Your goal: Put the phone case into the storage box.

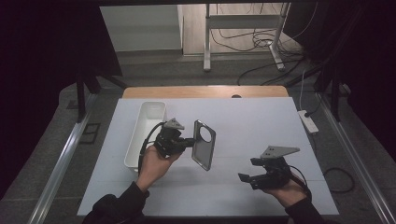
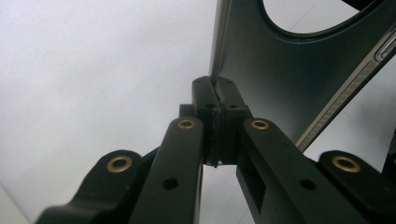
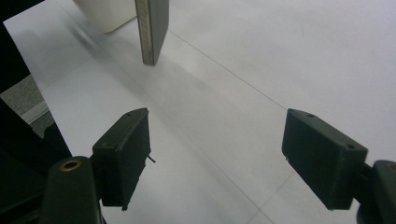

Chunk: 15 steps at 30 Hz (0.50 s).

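A dark phone case (image 1: 203,145) with a large round camera cut-out is held up above the white table. My left gripper (image 1: 185,143) is shut on its left edge, and the left gripper view has the jaws clamped on the case's rim (image 2: 215,93). My right gripper (image 1: 248,171) hovers open at the front right of the table, nothing between its jaws. In the right gripper view the case's lower corner (image 3: 152,32) hangs ahead of the open gripper (image 3: 215,158), well apart from it.
A long white bin (image 1: 144,133) lies on the table's left side, just behind the left hand. The white table top (image 1: 261,126) ends in a wooden strip at the back. A power strip (image 1: 308,121) lies on the floor at the right.
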Each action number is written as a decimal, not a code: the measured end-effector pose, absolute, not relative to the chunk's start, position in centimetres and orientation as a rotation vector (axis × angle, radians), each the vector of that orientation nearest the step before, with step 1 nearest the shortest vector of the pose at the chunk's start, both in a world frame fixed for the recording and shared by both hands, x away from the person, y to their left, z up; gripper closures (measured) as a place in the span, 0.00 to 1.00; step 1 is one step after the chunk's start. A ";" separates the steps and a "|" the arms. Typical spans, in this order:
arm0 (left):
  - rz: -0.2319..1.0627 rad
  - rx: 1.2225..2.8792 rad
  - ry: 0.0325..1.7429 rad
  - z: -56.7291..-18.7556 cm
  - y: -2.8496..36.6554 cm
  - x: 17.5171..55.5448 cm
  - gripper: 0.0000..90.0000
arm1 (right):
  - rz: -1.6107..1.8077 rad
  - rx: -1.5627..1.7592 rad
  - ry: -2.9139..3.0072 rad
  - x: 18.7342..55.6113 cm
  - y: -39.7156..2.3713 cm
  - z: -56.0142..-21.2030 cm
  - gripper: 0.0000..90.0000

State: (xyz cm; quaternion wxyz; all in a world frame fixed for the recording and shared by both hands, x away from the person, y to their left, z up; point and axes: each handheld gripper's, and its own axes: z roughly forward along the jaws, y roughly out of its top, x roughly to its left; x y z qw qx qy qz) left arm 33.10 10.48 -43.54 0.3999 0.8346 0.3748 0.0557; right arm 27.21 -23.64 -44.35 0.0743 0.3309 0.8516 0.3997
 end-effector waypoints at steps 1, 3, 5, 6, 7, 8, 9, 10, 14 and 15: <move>0.138 2.110 0.952 -43.4 10.5 33.2 0.99 | 1.198 1.003 2.557 27.2 -23.8 -44.4 0.26; 0.141 2.110 0.958 -43.3 10.7 33.4 0.99 | 1.179 1.026 2.553 27.1 -24.1 -44.5 0.24; 0.139 2.117 0.960 -43.1 10.9 33.7 0.99 | 1.179 1.030 2.547 27.0 -24.5 -44.5 0.23; 0.135 2.115 0.962 -43.0 11.0 33.8 0.99 | 1.178 1.034 2.543 27.0 -24.6 -44.5 0.23; 0.133 2.114 0.965 -42.9 11.1 33.9 0.99 | 1.178 1.037 2.539 26.9 -24.7 -44.5 0.22; 0.131 2.113 0.966 -42.9 11.2 34.0 0.99 | 1.179 1.041 2.533 26.8 -24.9 -44.5 0.21; 0.132 2.113 0.967 -42.8 11.2 34.0 0.99 | 1.178 1.043 2.527 26.8 -25.0 -44.5 0.20; 0.134 2.112 0.970 -42.7 11.3 34.1 0.99 | 1.178 1.052 2.522 26.7 -25.1 -44.6 0.20; 0.135 2.108 0.975 -42.4 11.6 34.4 0.99 | 1.164 1.057 2.521 26.5 -25.5 -44.7 0.16; 0.137 2.105 0.978 -42.3 11.6 34.5 0.99 | 1.167 1.062 2.527 26.5 -25.7 -44.7 0.14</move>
